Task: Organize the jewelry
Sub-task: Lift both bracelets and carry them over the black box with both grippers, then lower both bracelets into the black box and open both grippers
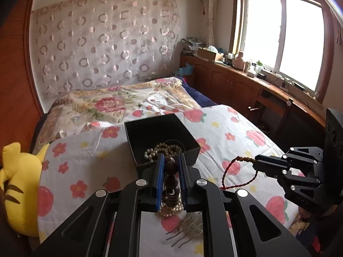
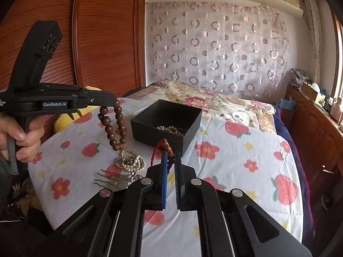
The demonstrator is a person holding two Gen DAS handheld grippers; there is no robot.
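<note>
A black open box [image 1: 160,137] [image 2: 167,120] sits on the flowered bedsheet with a pearl string [image 1: 163,150] [image 2: 171,129] inside. My left gripper [image 1: 171,160] [image 2: 111,98] is shut on a brown wooden bead bracelet [image 1: 171,169] [image 2: 115,128], held above the sheet just short of the box. My right gripper [image 2: 171,155] [image 1: 256,160] is shut on a red cord bracelet [image 2: 159,150] [image 1: 233,171], near the box's front corner. A second pearl necklace [image 2: 130,161] [image 1: 170,211] and dark hairpins [image 2: 107,177] [image 1: 182,235] lie on the sheet.
A yellow plush toy [image 1: 19,188] lies at the bed's left edge. A folded floral quilt [image 1: 120,105] lies behind the box. Wooden cabinets [image 1: 246,87] with clutter run under the window on the right. A wooden wardrobe [image 2: 96,38] stands on the left.
</note>
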